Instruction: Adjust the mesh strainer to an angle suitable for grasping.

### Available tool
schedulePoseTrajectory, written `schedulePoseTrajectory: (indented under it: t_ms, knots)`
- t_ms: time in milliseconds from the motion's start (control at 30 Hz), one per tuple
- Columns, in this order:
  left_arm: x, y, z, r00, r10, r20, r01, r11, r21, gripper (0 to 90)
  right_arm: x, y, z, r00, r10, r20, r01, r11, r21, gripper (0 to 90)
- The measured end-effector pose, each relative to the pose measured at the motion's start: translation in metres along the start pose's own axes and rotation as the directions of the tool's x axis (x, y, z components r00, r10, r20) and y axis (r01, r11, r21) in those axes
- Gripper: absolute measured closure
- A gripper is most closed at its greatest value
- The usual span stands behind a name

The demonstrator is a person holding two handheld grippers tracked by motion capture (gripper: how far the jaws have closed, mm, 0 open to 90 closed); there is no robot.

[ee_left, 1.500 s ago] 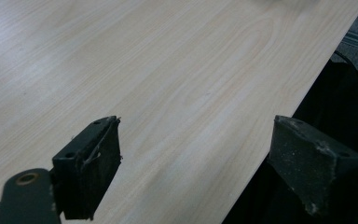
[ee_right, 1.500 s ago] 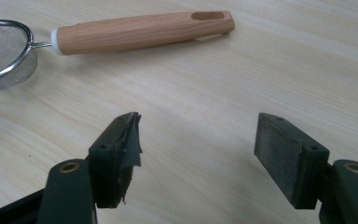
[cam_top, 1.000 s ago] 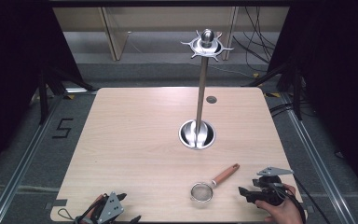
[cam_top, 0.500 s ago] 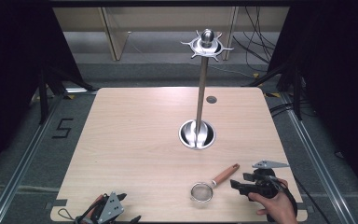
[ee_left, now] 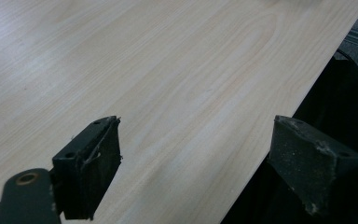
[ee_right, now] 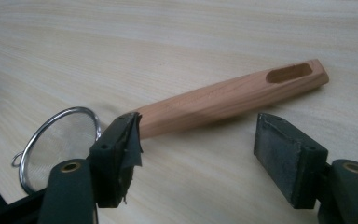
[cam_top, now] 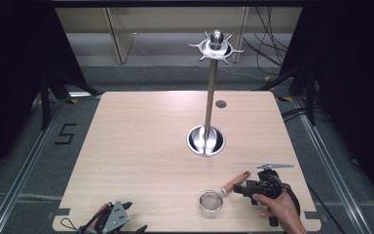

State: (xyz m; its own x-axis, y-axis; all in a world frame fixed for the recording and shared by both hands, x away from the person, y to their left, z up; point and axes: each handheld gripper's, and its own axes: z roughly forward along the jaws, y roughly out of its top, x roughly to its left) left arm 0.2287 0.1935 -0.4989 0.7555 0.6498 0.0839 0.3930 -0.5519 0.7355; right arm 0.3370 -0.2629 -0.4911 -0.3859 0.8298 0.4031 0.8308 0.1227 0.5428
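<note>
Table (cam_top: pixel 141 146): light wood top, mostly bare; the broad left and middle stretch is free of objects. A small dark round spot (cam_top: pixel 220 104) sits near the far edge.

Stand (cam_top: pixel 209 97): tall metal pole rising from a round shiny base (cam_top: pixel 206 141) right of the table's centre, topped by a spiked disc and ball (cam_top: pixel 216 45). The hooks on the disc are too small to make out.

Strainer (cam_top: pixel 211 200): small wire-mesh bowl with a wooden handle (ee_right: pixel 223 100), lying flat near the front edge, right of centre. The handle points away toward the far right and has a slot near its end. In the right gripper view the bowl (ee_right: pixel 56 144) is partly hidden behind the left-hand jaw and cut off low in the picture.

Right gripper (ee_right: pixel 196 149): held in the person's right hand (cam_top: pixel 280 209) near the front right corner, jaws spread wide and empty. They sit just on the near side of the handle, not touching it. In the high view the jaw tips merge into one dark mass.

Left gripper (ee_left: pixel 196 168): at the front left corner of the table, jaws parted and empty, one over the wood and one past the table's edge. In the high view it (cam_top: pixel 112 219) is cut off by the bottom border, with its grey plate showing.
</note>
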Motion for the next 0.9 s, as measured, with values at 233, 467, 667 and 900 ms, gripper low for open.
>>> schedulePoseTrajectory:
  t_ms: [233,467,667,900]
  knots:
    - [-0.002,0.0,0.0,0.9998,-0.02,0.008,0.02,0.9997,-0.017,15.8,0.0,0.009,0.011,0.9994,0.004,0.034,-0.006,0.999,0.047,28.1]
    - [0.0,0.0,0.001,1.0,-0.004,-0.001,0.004,1.0,-0.002,15.8,0.006,0.025,0.023,0.9984,0.009,0.056,-0.012,0.998,0.056,28.1]
    - [0.0,0.0,0.001,0.9998,-0.018,0.001,0.018,0.9998,-0.012,15.8,0.011,0.043,0.038,0.9945,-0.044,0.095,0.037,0.997,0.074,29.2]
    - [0.0,0.0,0.0,0.9999,-0.015,-0.002,0.015,0.9998,-0.015,15.8,0.027,0.053,0.056,0.9903,-0.097,0.1,0.088,0.992,0.089,28.1]
